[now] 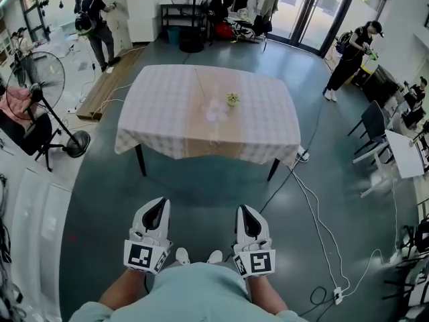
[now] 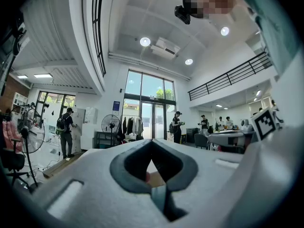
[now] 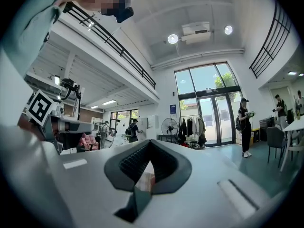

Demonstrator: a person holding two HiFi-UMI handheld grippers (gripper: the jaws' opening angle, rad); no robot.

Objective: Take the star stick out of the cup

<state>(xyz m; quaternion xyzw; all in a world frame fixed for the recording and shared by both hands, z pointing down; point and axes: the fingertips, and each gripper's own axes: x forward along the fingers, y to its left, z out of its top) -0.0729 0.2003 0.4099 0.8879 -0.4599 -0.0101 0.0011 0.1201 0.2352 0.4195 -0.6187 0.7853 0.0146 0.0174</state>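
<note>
Pre-approach stage. My left gripper (image 1: 159, 206) and right gripper (image 1: 244, 213) have jaws closed, empty. The cup (image 1: 232, 103) holding the star stick (image 1: 232, 96) stands on the far surface (image 1: 167, 113). Next I must step closer.

A small cup (image 1: 232, 103) stands upright on the table (image 1: 167, 113) with the pale checked cloth, slightly right of the tabletop's middle and toward its far edge. The yellow-green star stick (image 1: 232, 97) sits in the cup, its top showing above the rim (at this distance neither the star's outline nor the cup's colour can be made out).
</note>
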